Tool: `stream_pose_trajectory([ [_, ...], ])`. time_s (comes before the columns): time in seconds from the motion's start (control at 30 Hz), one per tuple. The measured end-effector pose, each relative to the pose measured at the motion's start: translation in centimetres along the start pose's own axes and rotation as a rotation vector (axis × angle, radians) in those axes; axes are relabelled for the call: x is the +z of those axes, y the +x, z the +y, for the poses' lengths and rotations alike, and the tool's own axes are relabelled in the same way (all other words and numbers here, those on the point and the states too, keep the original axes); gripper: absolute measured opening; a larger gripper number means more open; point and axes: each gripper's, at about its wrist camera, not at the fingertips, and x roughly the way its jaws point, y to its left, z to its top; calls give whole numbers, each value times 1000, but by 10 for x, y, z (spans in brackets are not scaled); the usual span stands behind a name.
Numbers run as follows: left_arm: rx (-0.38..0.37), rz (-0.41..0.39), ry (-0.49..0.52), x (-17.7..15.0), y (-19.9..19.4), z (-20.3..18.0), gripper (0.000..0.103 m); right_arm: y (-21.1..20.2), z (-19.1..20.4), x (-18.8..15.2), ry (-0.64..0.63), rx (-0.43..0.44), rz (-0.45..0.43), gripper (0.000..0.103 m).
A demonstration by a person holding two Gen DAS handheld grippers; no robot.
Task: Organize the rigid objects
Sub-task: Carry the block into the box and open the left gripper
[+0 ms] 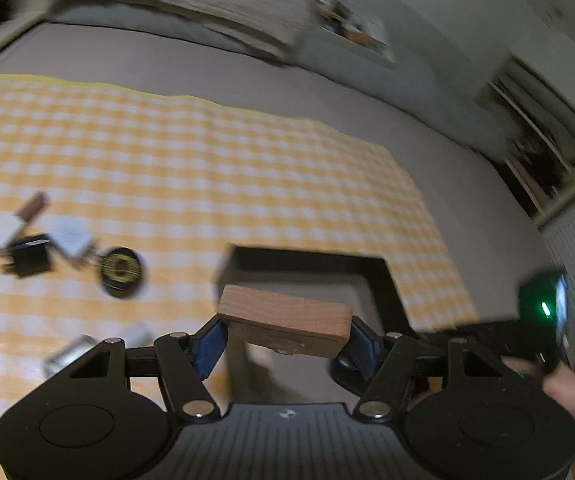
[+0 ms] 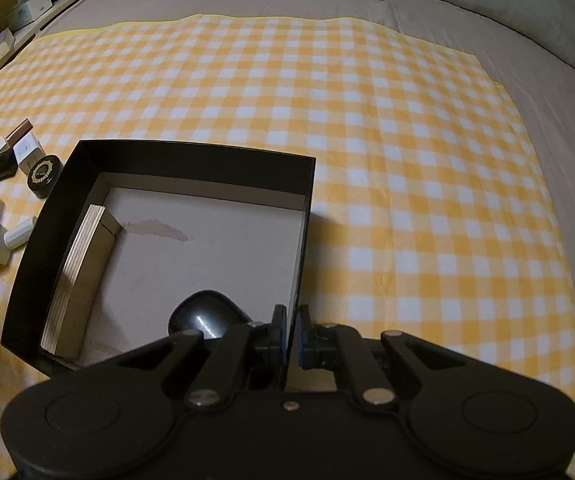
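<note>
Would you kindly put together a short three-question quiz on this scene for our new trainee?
1. True or false: the left gripper is shut on a wooden block.
2. What does the right gripper clamp? A) the black box's wall B) the round black tin C) nothing
3. Fill in: a dark rounded object lies ___ the black box.

Key: 1 true. 2 A; its jaws pinch the box's right wall, while the tin sits on the checked cloth. 3 inside.
</note>
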Motion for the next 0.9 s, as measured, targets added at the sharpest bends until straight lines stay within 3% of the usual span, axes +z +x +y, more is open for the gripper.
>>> stream_pose_trajectory([
  [0.2, -15, 113, 132, -20, 33, -44, 65, -1, 2, 0, -3, -2, 1, 5],
  [0.47, 84, 263, 214, -42, 84, -60, 66, 0, 1, -1, -8, -1, 8, 5],
  [0.57, 116, 252, 221, -40, 96, -59, 71, 0, 1, 0, -7, 0, 9, 5],
  [0.77, 110, 173, 226, -27, 101, -62, 74, 0, 1, -1, -9, 4, 12, 5],
  [0.9, 73, 176, 214, -16, 97, -63, 73, 1, 1, -1, -13, 7, 14, 5],
])
